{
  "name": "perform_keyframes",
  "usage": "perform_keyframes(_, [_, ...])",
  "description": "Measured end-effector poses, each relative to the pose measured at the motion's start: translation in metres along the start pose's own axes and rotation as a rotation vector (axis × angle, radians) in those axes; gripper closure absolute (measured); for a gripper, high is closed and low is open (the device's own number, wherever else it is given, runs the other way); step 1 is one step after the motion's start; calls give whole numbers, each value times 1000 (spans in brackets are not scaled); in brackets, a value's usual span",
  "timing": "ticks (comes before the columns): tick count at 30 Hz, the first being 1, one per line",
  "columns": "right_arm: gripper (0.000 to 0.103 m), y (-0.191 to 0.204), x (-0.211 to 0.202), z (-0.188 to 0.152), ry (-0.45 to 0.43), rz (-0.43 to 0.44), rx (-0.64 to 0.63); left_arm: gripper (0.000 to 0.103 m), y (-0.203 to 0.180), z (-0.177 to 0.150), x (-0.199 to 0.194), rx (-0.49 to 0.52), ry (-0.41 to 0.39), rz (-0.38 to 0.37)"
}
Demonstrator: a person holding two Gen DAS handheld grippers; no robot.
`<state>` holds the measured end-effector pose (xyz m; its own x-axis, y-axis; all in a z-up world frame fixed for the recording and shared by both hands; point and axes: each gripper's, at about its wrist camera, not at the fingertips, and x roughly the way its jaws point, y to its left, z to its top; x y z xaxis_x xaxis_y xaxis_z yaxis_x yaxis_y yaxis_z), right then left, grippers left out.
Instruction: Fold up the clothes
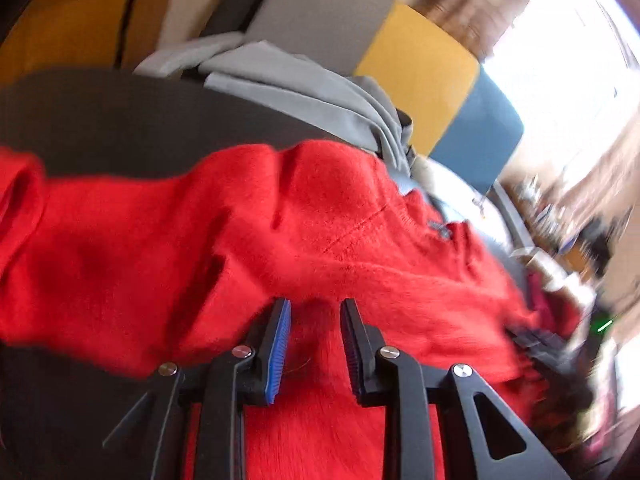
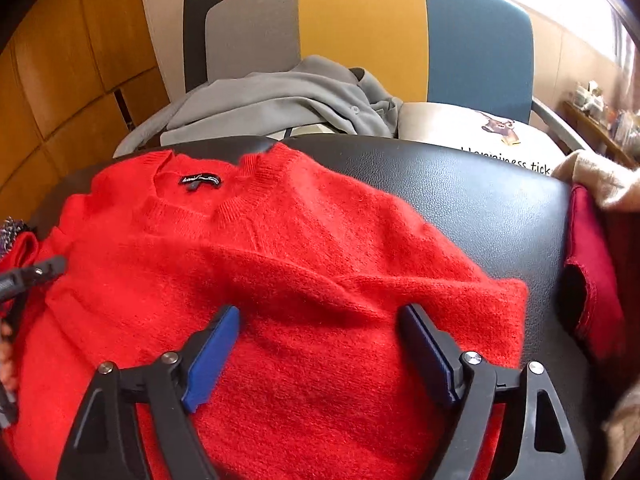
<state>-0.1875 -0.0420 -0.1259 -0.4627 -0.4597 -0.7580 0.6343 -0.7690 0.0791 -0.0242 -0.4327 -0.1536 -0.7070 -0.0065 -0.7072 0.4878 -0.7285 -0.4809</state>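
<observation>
Both claws hang empty over the fuzzy red knit sweater [image 2: 280,240] on the black leather seat [image 2: 460,184] — right gripper [image 2: 320,316] spread wide, left gripper [image 1: 316,308] narrow but gripping nothing — probably letting go after a fold.
</observation>
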Motion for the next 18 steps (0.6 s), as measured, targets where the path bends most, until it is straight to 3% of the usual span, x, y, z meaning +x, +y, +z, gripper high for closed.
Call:
perform_keyframes(5, [19, -1, 0, 1, -3, -4, -3, 71, 52, -27, -78, -108, -59, 22])
perform_keyframes(11, [17, -1, 2, 2, -4, -19, -11, 62, 98, -70, -176, -87, -151, 195])
perform_keyframes(15, [15, -1, 1, 2, -5, -23, -14, 54, 111, -82, -189, -102, -133, 185])
perform_keyframes(18, [14, -1, 1, 2, -6, -28, -15, 53, 119, -87, -189, -132, -120, 168])
